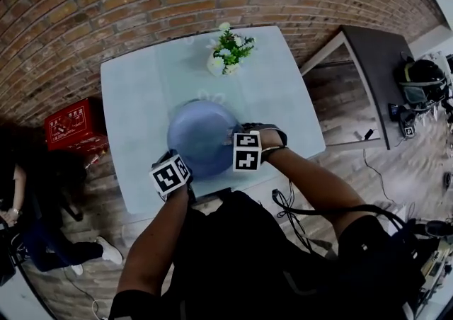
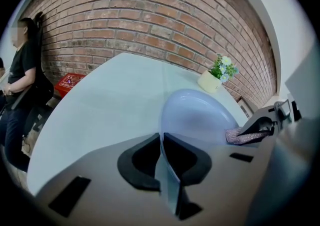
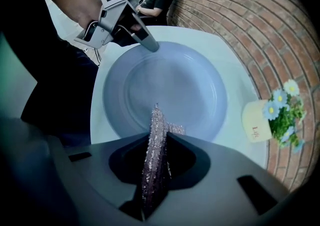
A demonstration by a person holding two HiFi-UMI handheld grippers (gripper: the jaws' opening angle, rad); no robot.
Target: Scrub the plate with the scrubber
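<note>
A pale blue plate (image 1: pixel 202 134) rests near the front of the white table (image 1: pixel 134 99). My left gripper (image 2: pixel 162 142) is shut on the plate's (image 2: pixel 197 115) near rim, which runs edge-on between its jaws. The right gripper (image 3: pixel 157 120) is shut on a glittery purple scrubber (image 3: pixel 154 160). That scrubber's tip hangs over the plate's (image 3: pixel 170 90) near rim; whether it touches the surface is unclear. The left gripper (image 3: pixel 150 45) pinches the far rim in the right gripper view. From the left gripper view, the scrubber (image 2: pixel 245 136) shows at the plate's right edge.
A small white pot of flowers (image 1: pixel 228 53) stands behind the plate on the table. A red crate (image 1: pixel 74 124) sits on the floor to the left, where a seated person (image 2: pixel 22 70) waits beside the table. A dark desk (image 1: pixel 386 71) is at the right.
</note>
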